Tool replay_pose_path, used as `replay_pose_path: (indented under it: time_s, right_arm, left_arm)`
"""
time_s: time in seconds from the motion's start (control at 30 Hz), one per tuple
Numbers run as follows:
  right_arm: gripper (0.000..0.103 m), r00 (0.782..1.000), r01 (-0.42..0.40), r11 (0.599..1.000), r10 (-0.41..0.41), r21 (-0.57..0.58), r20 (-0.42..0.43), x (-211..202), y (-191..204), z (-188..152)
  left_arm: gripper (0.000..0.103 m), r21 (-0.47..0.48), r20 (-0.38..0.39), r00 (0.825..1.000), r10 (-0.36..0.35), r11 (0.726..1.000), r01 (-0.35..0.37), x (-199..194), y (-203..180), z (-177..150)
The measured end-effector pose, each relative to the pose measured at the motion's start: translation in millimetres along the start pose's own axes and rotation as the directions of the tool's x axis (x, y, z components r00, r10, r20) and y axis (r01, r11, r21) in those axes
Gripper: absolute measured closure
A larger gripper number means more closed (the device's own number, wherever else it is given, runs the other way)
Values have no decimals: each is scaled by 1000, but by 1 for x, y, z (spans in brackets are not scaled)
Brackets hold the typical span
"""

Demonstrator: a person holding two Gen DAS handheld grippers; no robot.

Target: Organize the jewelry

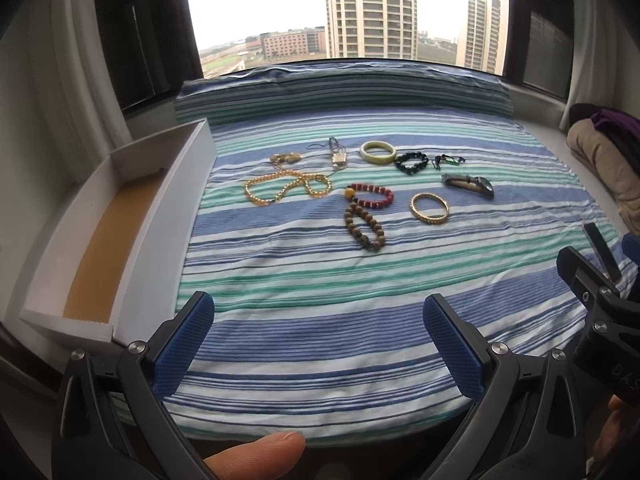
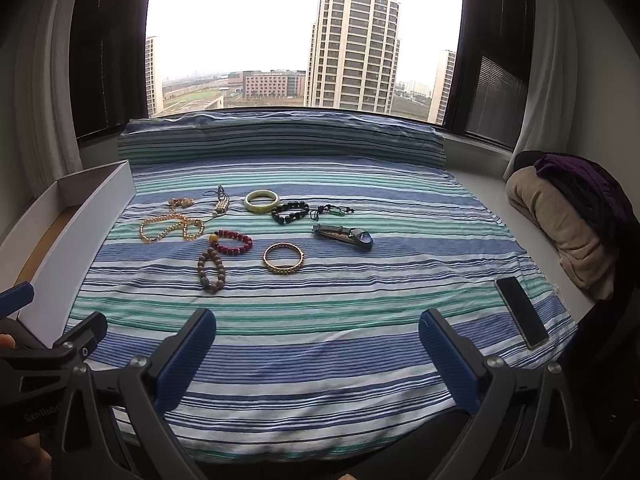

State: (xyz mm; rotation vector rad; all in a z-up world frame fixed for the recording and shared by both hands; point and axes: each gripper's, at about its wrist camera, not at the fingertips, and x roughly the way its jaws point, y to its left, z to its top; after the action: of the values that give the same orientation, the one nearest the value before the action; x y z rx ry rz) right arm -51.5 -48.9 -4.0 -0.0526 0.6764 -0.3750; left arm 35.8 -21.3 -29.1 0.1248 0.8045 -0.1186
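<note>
Left tongs point(image 1: 318, 344) wide open, holding nothing, low over the striped cloth point(image 1: 360, 280). Right tongs point(image 2: 318, 346) wide open too, also empty, close beside the left ones.

Jewelry spread out well ahead of both tongs, all lying flat on the cloth:
- brown bead bracelet point(image 1: 365, 226), nearest to the left tongs, touching a red bead bracelet point(image 1: 372, 195) just past it
- gold bangle point(image 1: 429, 207) ahead and a bit right
- watch point(image 1: 468, 185) farther right, on its side
- yellow bead necklace point(image 1: 286, 189) ahead and to the left
- pale green bangle point(image 1: 379, 152) and black bead bracelet point(image 1: 412, 163) at the far row, side by side
- small gold trinket point(image 1: 285, 158) and a pendant on a cord point(image 1: 338, 156), far left of that row

White box point(image 1: 132, 236) left of the left tongs, open on top, with nothing seen inside.

Phone point(image 2: 520, 312) lying flat to the right of the right tongs.
</note>
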Motion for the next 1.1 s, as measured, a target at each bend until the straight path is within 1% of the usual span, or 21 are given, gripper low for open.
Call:
replay_pose_path:
  time_s: [0.17, 0.57, 0.77, 0.87, 0.93, 1.0, 1.1]
  right_arm:
    - [0, 1000, 4, 1000, -4, 0, -8, 7, -1, 2]
    - [0, 999, 16, 1000, -16, 10, -42, 31, -7, 6]
    - [0, 999, 15, 1000, -16, -12, -44, 43, -4, 7]
    - [0, 999, 11, 1000, -12, -29, -45, 51, -4, 8]
    - [0, 999, 6, 999, -8, -35, -52, 59, -7, 8]
    - [0, 999, -8, 999, 6, -40, -53, 67, -12, 11]
    - [0, 996, -71, 997, 70, -14, -63, 81, -25, 17]
  left_arm:
    - [0, 4, -5, 1000, 1, 1000, -1, 6, -2, 2]
    - [0, 24, -43, 999, 25, 999, -24, 33, -10, 9]
    - [0, 31, -64, 997, 34, 999, -32, 49, -12, 13]
    - [0, 55, -69, 997, 45, 998, -41, 59, -11, 16]
    - [0, 62, -85, 995, 44, 997, -39, 68, -4, 19]
    - [0, 44, -118, 993, 21, 999, -16, 81, 8, 25]
    - [0, 30, -151, 988, 18, 999, -14, 101, 27, 36]
